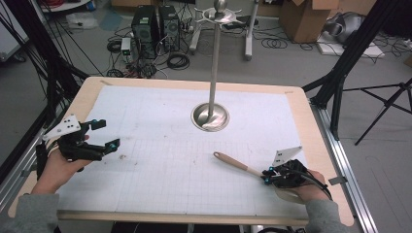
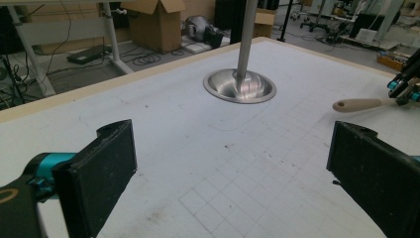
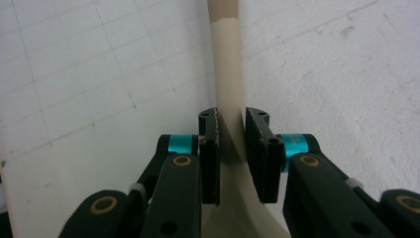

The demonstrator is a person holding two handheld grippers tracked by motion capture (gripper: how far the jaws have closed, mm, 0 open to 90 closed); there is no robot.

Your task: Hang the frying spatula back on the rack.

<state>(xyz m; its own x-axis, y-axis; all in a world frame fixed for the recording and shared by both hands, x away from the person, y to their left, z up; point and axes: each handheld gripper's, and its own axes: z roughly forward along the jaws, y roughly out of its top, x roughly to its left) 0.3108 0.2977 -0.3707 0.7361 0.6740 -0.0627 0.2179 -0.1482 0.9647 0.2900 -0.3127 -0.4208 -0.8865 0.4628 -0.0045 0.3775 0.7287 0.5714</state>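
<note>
The beige spatula (image 1: 238, 164) lies near the worktop's (image 1: 145, 204) right front corner, its neck pinched by the right tongs (image 1: 266, 176). The left tongs (image 1: 109, 134) hover spread by the left edge, holding nothing.

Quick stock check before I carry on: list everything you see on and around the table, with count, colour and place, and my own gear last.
spatula: one, beige with a wooden handle end, lying on the mat right of centre, its blade end between the right gripper's jaws
stand: one, silver pole on a round base, upright at the mat's far centre
mat: one, white with a grid, covering the table
table: one, light wood rim
computer towers: two, black, on the floor beyond the table
cardboard boxes: brown, floor at far right; count unclear
left gripper: one, black, jaws wide open, nothing between them, at the mat's left edge
right gripper: one, black, shut on the spatula
</note>
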